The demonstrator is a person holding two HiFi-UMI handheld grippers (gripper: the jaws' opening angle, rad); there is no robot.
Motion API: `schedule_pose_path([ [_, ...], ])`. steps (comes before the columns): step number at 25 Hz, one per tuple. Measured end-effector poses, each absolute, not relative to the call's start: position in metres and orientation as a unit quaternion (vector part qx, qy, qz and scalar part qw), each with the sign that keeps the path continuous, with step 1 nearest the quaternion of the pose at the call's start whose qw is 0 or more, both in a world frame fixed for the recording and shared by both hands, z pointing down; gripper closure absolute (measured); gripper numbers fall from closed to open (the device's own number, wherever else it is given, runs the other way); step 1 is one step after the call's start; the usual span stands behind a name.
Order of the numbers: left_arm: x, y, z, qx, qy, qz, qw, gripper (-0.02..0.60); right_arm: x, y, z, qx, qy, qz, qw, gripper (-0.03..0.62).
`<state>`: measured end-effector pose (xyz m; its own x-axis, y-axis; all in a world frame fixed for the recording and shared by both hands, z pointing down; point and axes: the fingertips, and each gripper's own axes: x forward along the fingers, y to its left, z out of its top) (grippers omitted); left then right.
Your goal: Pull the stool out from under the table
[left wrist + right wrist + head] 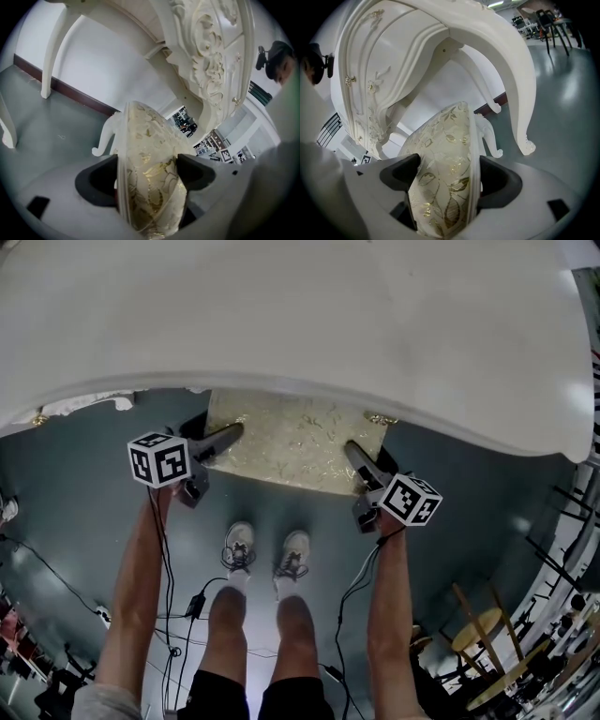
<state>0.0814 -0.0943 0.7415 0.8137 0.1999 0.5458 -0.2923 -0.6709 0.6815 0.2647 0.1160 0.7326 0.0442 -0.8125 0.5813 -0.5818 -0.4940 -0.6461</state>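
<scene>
The stool (291, 442) has a cream seat with a gold leaf pattern, and its far part lies under the white table (300, 324). My left gripper (228, 433) clasps the seat's left edge, and my right gripper (356, 452) clasps its right edge. In the left gripper view both dark pads press on the cushioned seat (145, 150), which fills the left gripper (147, 176). In the right gripper view the seat (445, 150) is likewise pinched in the right gripper (447, 176). A curved white stool leg (105, 136) shows beyond the seat.
The person's legs and shoes (267, 554) stand just behind the stool on the grey floor. Cables (187, 606) trail by the feet. Carved table legs (51, 56) (520, 108) rise on either side. Chairs and a round stool (478, 634) stand at the lower right.
</scene>
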Motion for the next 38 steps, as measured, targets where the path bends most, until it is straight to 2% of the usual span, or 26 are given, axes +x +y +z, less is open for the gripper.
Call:
schedule_pose_path([
  [12, 0.064, -0.088, 0.730, 0.856, -0.077, 0.300, 0.415, 0.181, 0.259, 0.117, 0.714, -0.715, 0.484, -0.497, 0.090, 0.183],
  [18, -0.021, -0.087, 0.702, 0.854, -0.123, 0.279, 0.421, 0.181, 0.192, 0.102, 0.689, -0.695, 0.513, -0.499, 0.068, 0.183],
  [24, -0.056, -0.087, 0.672, 0.853, -0.167, 0.264, 0.418, 0.181, 0.172, 0.084, 0.668, -0.670, 0.545, -0.500, 0.062, 0.183],
  [38, -0.244, -0.117, 0.641, 0.825, -0.290, 0.193, 0.444, 0.181, 0.025, -0.018, 0.637, -0.589, 0.644, -0.488, -0.007, 0.183],
])
